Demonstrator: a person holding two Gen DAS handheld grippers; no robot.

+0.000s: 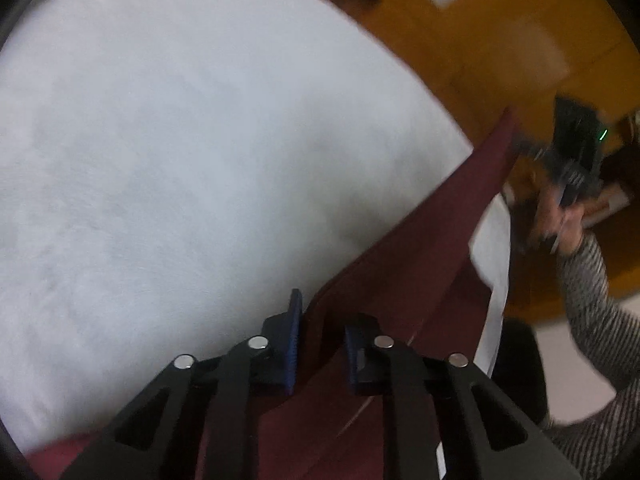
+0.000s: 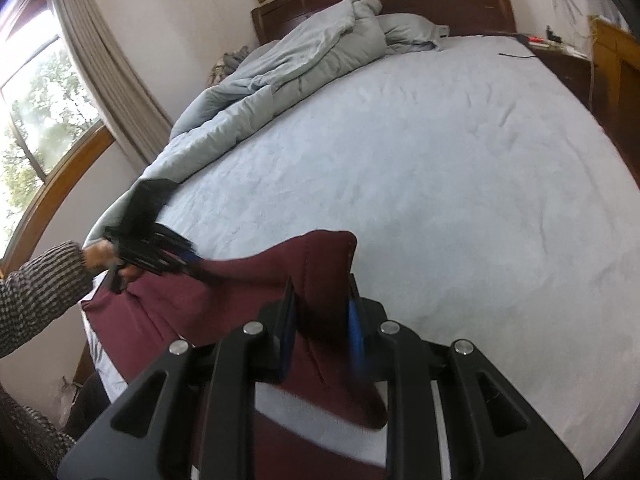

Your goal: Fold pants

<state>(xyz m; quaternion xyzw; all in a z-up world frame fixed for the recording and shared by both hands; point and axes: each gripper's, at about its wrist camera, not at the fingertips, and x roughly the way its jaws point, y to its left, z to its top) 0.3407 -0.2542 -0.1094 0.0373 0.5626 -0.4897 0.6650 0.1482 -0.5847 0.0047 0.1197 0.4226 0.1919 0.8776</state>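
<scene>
I have the pants (image 2: 224,304) lifted between my two tools over the near edge of the bed (image 2: 440,184), the maroon cloth hanging slack and sagging toward the pale sheet. My left tool (image 1: 320,336) pinches a folded edge of the fabric between its blue pads; the cloth runs up from there to my right tool (image 1: 576,160), seen blurred at the far corner. From the right wrist view, my right tool (image 2: 320,320) is pressed together on a thick bunch of the same cloth, which stands up in a soft hump just past the pads, and my left tool (image 2: 160,248) grips the other end beside the crumpled grey duvet (image 2: 288,68).

I judge the pants light and very soft: they drape, crease and will not hold any shape on their own, so nothing here is fragile, but a shallow pinch could slip out. The best holds look like the thicker seamed or hemmed edges, taken deep in the pads, with both ends kept taut so the cloth lays flat on the sheet.
</scene>
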